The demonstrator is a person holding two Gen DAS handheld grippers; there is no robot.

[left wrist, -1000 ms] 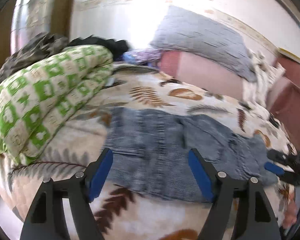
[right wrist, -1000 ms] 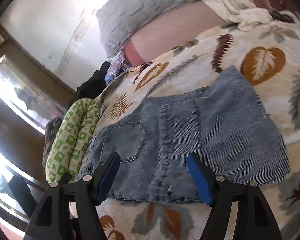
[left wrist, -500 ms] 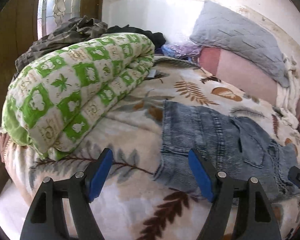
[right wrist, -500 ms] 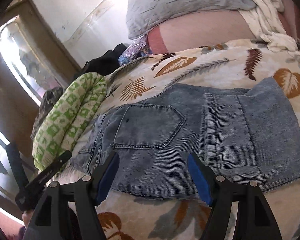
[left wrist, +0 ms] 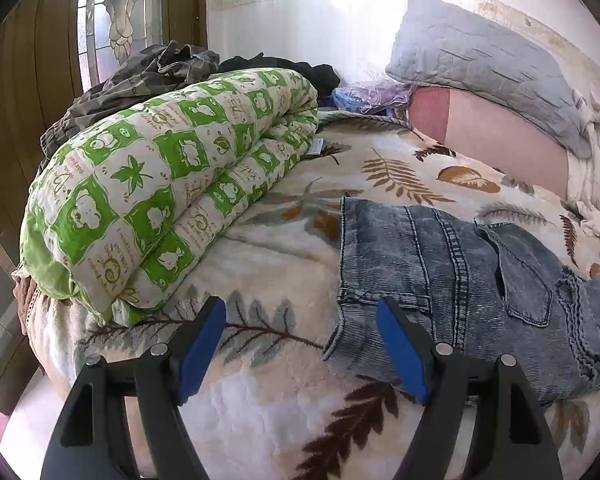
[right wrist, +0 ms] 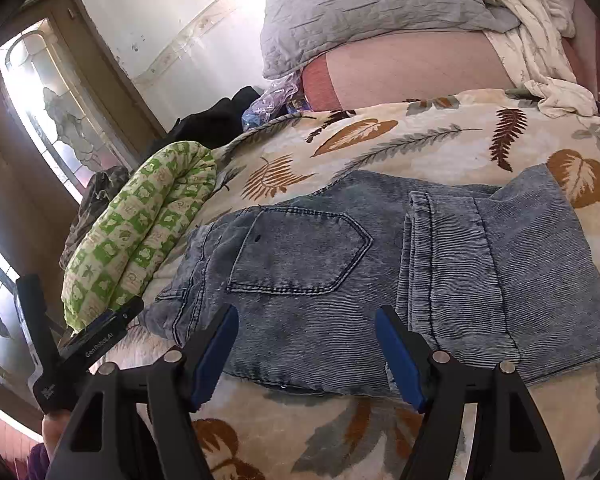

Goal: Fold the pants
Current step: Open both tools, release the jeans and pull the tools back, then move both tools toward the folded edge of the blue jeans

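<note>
The folded blue jeans [right wrist: 380, 264] are laid flat on the leaf-print bed blanket [right wrist: 400, 144], back pocket up, with one layer doubled over on the side away from the rolled green-and-white quilt [left wrist: 156, 200]. The right tool [right wrist: 306, 354] is held just at the near edge of the jeans, spread wide, nothing gripped. The left tool [left wrist: 300, 350] is also spread apart and empty, kept over bare blanket between the quilt and the jeans' corner. A grey pillow [left wrist: 484, 64] is propped beyond the jeans, against the wall.
</note>
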